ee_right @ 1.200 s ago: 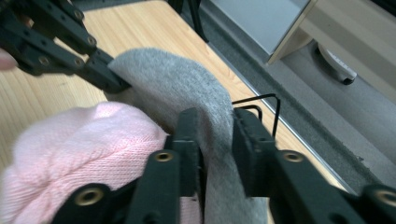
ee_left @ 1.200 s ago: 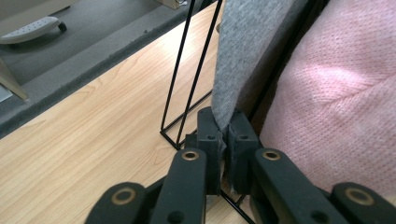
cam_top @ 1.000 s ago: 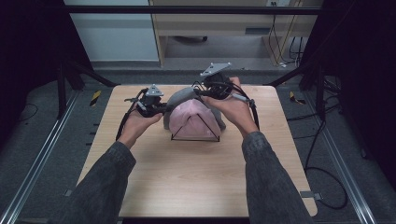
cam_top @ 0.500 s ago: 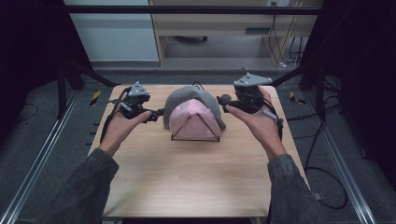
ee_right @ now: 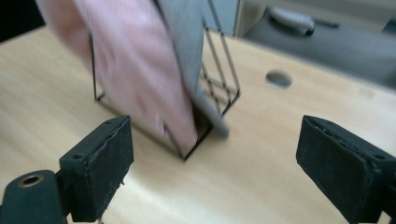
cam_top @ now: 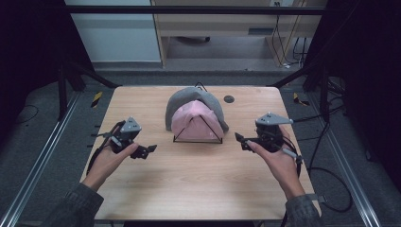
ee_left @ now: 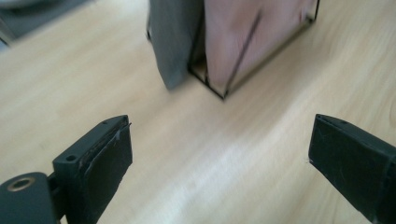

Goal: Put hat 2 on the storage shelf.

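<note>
Your left gripper (cam_top: 150,150) is let go, with its jaws wide apart and nothing between them. They have just been opening. Your right gripper (cam_top: 241,140) is the same: jaws spread wide, just opened, holding nothing. Both sit low over the wooden table (cam_top: 198,179), one on each side of the wire rack (cam_top: 198,139).

The rack stands near the middle of the table, toward the far edge. A pink cloth (cam_top: 194,120) hangs over it, and a grey cloth (cam_top: 182,99) lies on top of the pink one and drapes down both sides. Both grippers are apart from the cloths. A small dark hole (cam_top: 229,99) sits in the table beside the rack.
</note>
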Tool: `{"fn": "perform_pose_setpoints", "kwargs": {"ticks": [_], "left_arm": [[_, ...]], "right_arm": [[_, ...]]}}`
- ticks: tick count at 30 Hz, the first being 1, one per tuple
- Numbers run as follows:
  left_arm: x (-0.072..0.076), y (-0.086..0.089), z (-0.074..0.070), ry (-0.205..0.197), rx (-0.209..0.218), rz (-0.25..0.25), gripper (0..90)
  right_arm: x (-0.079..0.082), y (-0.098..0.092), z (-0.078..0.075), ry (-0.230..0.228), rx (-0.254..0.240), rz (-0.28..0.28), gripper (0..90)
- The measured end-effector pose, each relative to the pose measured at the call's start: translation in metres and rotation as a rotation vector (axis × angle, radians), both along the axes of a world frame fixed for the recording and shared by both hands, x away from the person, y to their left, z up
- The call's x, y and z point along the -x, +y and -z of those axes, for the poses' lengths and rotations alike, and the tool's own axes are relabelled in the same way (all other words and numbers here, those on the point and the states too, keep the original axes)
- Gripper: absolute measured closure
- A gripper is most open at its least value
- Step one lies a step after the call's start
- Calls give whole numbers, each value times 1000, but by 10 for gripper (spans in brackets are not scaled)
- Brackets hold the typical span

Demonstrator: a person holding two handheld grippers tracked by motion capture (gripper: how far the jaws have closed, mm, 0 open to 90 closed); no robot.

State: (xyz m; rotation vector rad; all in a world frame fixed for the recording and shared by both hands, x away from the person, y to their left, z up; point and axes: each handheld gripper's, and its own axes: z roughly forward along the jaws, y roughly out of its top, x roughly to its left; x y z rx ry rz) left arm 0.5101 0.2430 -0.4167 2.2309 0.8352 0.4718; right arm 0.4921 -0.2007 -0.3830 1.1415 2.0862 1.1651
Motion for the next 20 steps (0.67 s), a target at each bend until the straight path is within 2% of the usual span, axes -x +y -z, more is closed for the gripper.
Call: {"fn": "perform_pose_setpoints", "kwargs": {"ticks": [6,8,11,14,16,18,20], "left_arm": [[16,6,36,80,-50,-11,57],[20,9,43,103,-58,-26,57],[25,13,50,113,-71,-57,58],[27,17,58,143,-90,-85,58],[25,18,63,159,-118,-99,58],[24,19,64,174,-129,-121,63],[23,18,64,164,-115,-121,63]], "right_arm": [[9,-6,48,97,-6,22,105],[10,-8,62,126,-7,35,105],[11,-11,81,170,-24,60,106],[14,-13,93,193,-7,87,118],[15,-14,97,198,34,80,115],[17,-14,101,227,26,81,107],[17,-14,106,253,22,72,99]]}}
